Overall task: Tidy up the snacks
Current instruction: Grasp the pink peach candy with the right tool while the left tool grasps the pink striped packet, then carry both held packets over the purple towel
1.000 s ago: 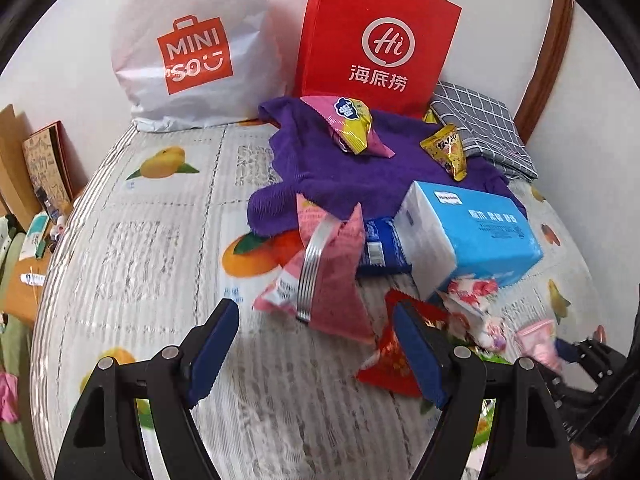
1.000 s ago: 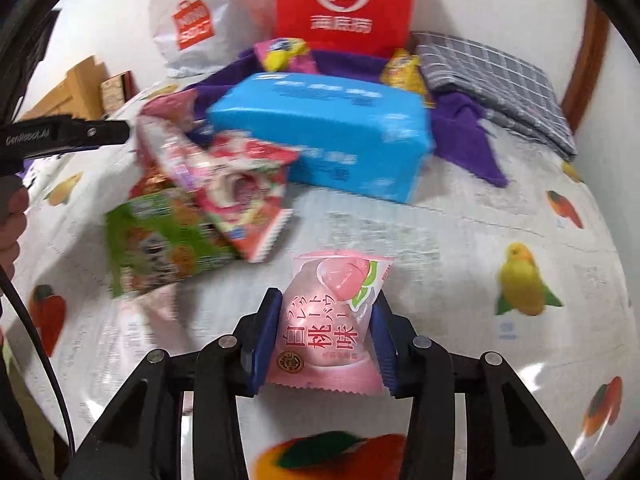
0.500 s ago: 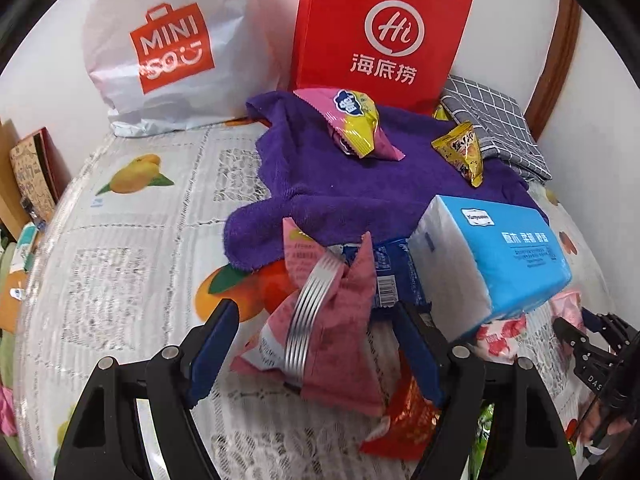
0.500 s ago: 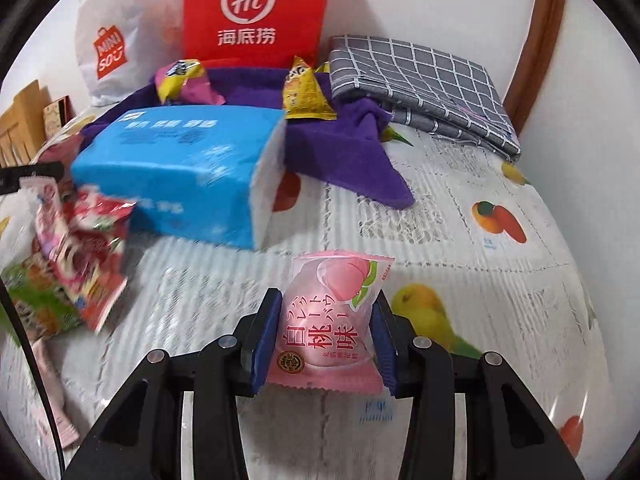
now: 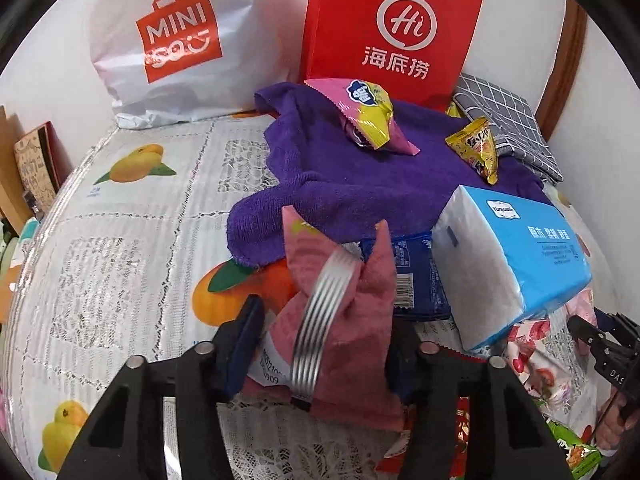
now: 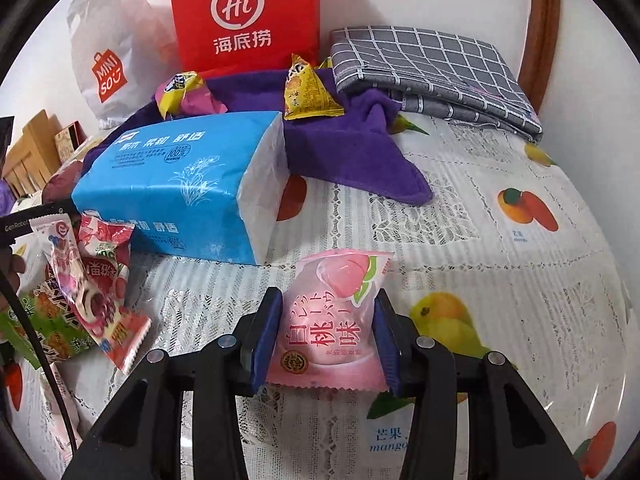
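My left gripper (image 5: 320,344) stands open around a dusty pink snack bag (image 5: 340,332) with a silver seam, one blue pad on each side of it. My right gripper (image 6: 326,336) is shut on a pink peach-flavour packet (image 6: 334,320) and holds it above the tablecloth. A blue tissue pack (image 5: 516,260) lies to the right of the pink bag; it also shows in the right wrist view (image 6: 176,184). A pink-and-yellow snack (image 5: 366,110) and a yellow snack (image 5: 476,148) lie on a purple towel (image 5: 332,172).
A red paper bag (image 5: 392,28) and a white MINISO bag (image 5: 176,40) stand against the back wall. A folded grey checked cloth (image 6: 432,76) lies at the back right. Several red and green snack packets (image 6: 88,292) lie left of my right gripper. A dark blue packet (image 5: 416,276) lies under the tissue pack.
My left gripper has moved forward until the pink bag sits between its pads. My right gripper has swung right with the peach packet, away from the snack pile.
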`<state>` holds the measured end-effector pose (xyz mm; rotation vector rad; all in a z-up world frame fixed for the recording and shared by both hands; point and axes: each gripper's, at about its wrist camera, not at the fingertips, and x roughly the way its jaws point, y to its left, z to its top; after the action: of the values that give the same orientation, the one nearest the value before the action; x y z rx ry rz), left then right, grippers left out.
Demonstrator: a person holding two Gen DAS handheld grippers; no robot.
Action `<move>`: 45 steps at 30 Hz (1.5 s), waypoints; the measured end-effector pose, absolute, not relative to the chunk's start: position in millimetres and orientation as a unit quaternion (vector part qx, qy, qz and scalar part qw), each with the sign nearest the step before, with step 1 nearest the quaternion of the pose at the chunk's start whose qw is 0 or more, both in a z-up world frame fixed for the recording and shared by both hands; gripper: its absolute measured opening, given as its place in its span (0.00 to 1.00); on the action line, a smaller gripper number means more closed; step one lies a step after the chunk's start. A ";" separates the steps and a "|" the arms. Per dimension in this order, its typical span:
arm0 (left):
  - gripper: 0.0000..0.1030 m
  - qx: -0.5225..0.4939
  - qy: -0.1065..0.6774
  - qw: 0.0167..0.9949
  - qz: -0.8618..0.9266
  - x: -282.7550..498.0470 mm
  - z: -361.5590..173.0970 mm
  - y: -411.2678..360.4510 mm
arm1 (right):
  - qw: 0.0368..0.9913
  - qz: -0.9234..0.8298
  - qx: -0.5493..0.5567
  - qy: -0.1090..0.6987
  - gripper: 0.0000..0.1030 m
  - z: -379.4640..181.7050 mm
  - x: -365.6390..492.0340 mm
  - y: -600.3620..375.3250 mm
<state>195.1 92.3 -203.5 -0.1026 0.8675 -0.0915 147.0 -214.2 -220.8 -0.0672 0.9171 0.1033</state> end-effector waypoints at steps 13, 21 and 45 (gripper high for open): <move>0.42 -0.109 0.389 0.913 -0.053 189.4 -190.5 112.8 | 0.896 0.053 -0.019 0.441 0.43 -221.2 147.0 -219.2; 0.42 -0.124 0.389 0.909 -0.081 184.1 -185.1 111.5 | 0.895 0.049 -0.002 0.443 0.40 -216.7 139.9 -218.0; 0.42 -0.108 0.388 0.903 -0.149 127.1 -124.9 58.2 | 0.911 0.110 -0.009 0.398 0.40 -141.4 96.2 -176.7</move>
<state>127.1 58.2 -124.9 -0.2229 0.8011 -0.3086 96.2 -176.7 -141.4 -0.0191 0.8199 0.2264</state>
